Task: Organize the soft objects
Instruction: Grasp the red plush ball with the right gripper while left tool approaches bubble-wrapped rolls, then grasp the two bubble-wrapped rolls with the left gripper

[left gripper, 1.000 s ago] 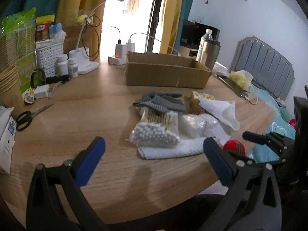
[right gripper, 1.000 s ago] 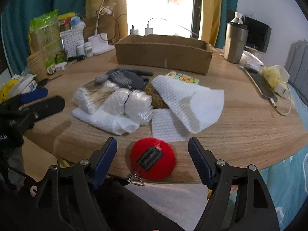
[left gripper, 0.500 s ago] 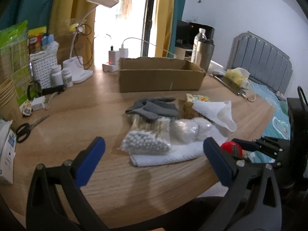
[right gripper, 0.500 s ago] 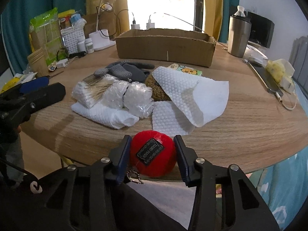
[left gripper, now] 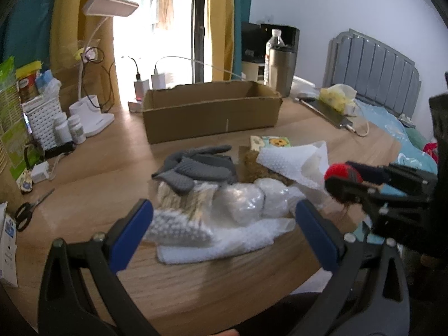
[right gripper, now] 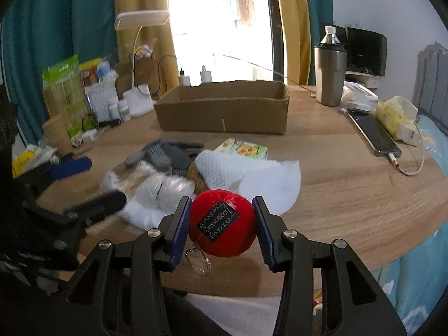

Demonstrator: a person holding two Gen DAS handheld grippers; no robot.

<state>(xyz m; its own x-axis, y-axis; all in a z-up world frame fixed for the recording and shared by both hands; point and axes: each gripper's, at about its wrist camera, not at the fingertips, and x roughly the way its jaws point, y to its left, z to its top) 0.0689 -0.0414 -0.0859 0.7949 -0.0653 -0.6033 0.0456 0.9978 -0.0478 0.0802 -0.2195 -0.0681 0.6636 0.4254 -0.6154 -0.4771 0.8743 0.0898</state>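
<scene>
currently your right tongs (right gripper: 221, 228) hold the red plush ball (right gripper: 222, 225) between both pads, lifted over the near edge of the table (right gripper: 350, 190); the jaws have just closed on it. your left tongs (left gripper: 224, 231) stand wide and empty over the pile of white cloths (left gripper: 224, 240). next, likely carry the ball over the pile to the cardboard box (right gripper: 224, 112), and release only once inside its walls.

Daylight poured through a window (right gripper: 221, 28) framed by yellow curtains (right gripper: 288, 25). A grey padded headboard (left gripper: 372, 67) stood against the white wall (left gripper: 336, 5) beside the wooden table (right gripper: 336, 168).
</scene>
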